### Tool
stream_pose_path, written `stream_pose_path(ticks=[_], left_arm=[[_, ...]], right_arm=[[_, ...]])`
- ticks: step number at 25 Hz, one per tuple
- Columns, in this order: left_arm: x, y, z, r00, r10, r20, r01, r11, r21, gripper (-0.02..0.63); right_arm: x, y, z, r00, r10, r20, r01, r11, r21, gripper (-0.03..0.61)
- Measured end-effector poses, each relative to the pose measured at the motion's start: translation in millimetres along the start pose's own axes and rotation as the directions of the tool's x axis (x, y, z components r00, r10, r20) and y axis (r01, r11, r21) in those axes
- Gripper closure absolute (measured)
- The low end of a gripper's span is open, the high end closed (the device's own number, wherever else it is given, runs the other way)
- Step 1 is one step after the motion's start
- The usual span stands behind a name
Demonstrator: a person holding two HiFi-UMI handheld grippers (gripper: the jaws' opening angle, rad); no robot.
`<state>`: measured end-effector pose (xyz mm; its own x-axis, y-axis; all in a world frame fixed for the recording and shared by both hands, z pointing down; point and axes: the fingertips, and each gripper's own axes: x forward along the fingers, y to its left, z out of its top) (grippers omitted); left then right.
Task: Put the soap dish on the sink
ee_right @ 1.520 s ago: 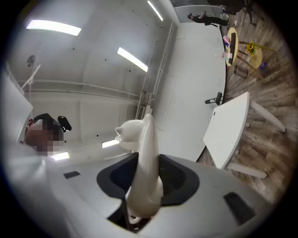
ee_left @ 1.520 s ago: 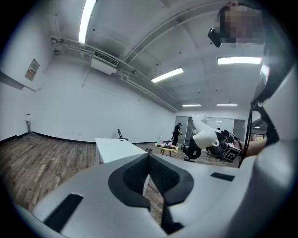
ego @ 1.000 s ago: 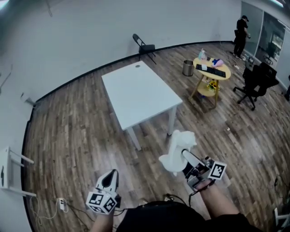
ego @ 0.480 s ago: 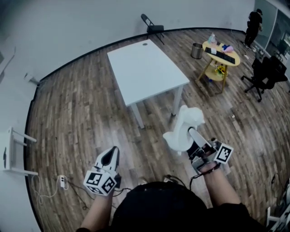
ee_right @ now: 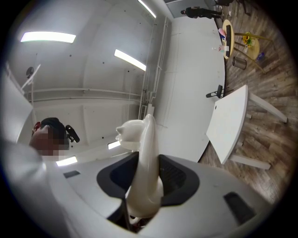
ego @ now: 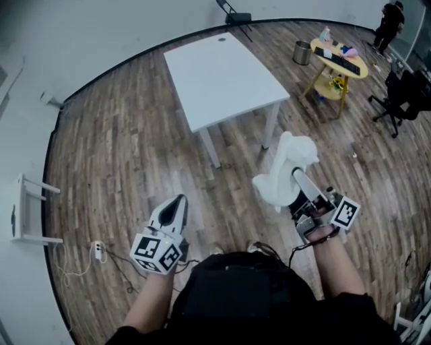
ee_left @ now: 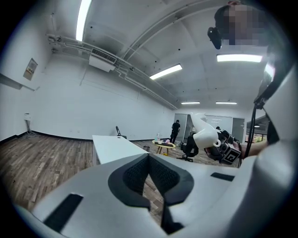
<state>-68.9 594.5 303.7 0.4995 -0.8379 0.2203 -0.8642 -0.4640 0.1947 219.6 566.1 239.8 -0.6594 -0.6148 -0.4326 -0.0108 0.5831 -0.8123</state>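
While the person stands on the wooden floor, a white metal frame sits at the far left by the wall. A power strip with its cord lies on the boards just right of it. Next comes the left gripper, held low over the floor and pointing toward the far side. Its jaws are pressed together with nothing between them. Beyond it, near the far wall, stands a bare white desk, with a folding chair behind its far end. To the right, the right gripper tilts upward, its jaws clamped on the white soap dish. The dish is gripped edge-on and rises past the jaw tips. It hangs in the air over the floor, near the desk's near right leg. Farther right are a metal bin, a small round yellow desk carrying a keyboard and bottles, a black office chair and a person in dark clothes.
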Motion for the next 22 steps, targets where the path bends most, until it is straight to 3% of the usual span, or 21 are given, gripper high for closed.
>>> stream_pose_path(ticks=[9,22], left_arm=[[21.1,-7.7,8.8,0.999,-0.017,0.028,0.017,1.000,0.013,0.624],[10.1,6.6,-3.5,0.995,0.084,0.056,-0.086,0.996,0.021,0.624]], right_arm=[[-10.6,-1.5,17.0,1.000,-0.003,0.017,0.003,1.000,-0.019,0.436],[-27.5,-26.9,18.0,1.000,-0.011,-0.028,0.011,1.000,0.007,0.436]])
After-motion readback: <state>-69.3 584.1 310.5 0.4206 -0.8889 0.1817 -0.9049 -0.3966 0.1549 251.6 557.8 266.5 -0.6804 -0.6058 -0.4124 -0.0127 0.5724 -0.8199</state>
